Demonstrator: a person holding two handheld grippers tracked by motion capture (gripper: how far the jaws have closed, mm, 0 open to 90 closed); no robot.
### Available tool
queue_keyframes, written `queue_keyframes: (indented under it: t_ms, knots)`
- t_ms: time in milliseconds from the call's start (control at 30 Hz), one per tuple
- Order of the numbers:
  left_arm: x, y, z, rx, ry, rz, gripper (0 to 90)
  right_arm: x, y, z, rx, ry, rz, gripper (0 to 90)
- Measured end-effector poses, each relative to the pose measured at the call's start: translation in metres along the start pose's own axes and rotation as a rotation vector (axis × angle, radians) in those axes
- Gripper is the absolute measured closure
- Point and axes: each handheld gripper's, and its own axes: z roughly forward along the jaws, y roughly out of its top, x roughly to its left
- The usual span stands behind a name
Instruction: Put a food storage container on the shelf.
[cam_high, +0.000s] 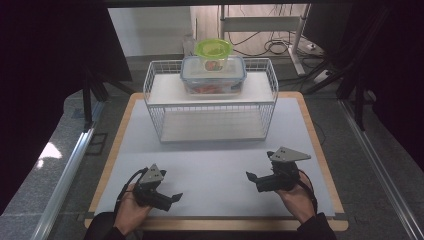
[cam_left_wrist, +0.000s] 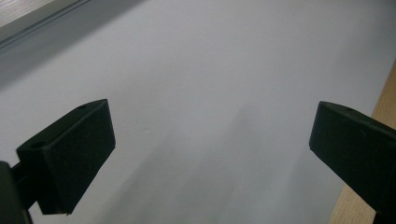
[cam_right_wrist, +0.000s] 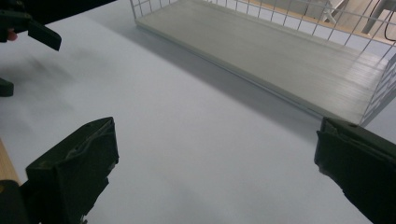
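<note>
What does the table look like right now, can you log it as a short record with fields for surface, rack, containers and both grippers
surface: pale mat on a wooden board
rack: white wire rack at the far side, two shelves; lower shelf bare
containers: clear box with blue-rimmed lid on the upper shelf, small green-lidded tub on top of it
left gripper: held low over the near mat, jaws apart, nothing between them
right gripper: held low over the near mat, jaws apart, nothing between them

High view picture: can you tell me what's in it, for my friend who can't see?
A white wire rack stands on a grey table mat, with a clear food box and a green-lidded tub stacked on its top shelf. Nearer, a person's hands hold the left gripper and right gripper, jaws open, nothing in them.
</note>
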Motion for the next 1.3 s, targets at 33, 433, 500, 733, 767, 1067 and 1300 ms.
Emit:
queue_keyframes:
  t_ms: [33, 433, 500, 733, 767, 1067, 1300]
  knots:
    - [0.000, 0.000, 0.000, 0.000, 0.000, 0.000, 0.2, 0.001, -0.003, 0.000, 0.006, -0.004, -0.005, 0.0]
    - [0.000, 0.000, 0.000, 0.001, 0.000, 0.001, 0.3, 0.004, -0.021, 0.002, 0.033, -0.028, -0.015, 0.0]
    - [0.000, 0.000, 0.001, 0.004, -0.002, 0.001, 0.2, 0.004, -0.024, 0.003, 0.041, -0.028, -0.012, 0.0]
    - [-0.001, 0.000, 0.002, 0.010, -0.005, 0.007, 0.2, 0.003, -0.032, 0.004, 0.059, -0.031, -0.006, 0.0]
    - [-0.001, 0.000, 0.002, 0.009, -0.005, 0.007, 0.3, 0.003, -0.033, 0.004, 0.062, -0.031, -0.002, 0.0]
    - [-0.001, 0.000, 0.001, 0.007, -0.006, 0.005, 0.3, 0.002, -0.043, 0.006, 0.105, -0.041, 0.005, 0.0]
    - [0.000, 0.000, 0.002, 0.007, -0.007, 0.005, 0.2, 0.001, -0.051, 0.011, 0.156, -0.035, 0.015, 0.0]
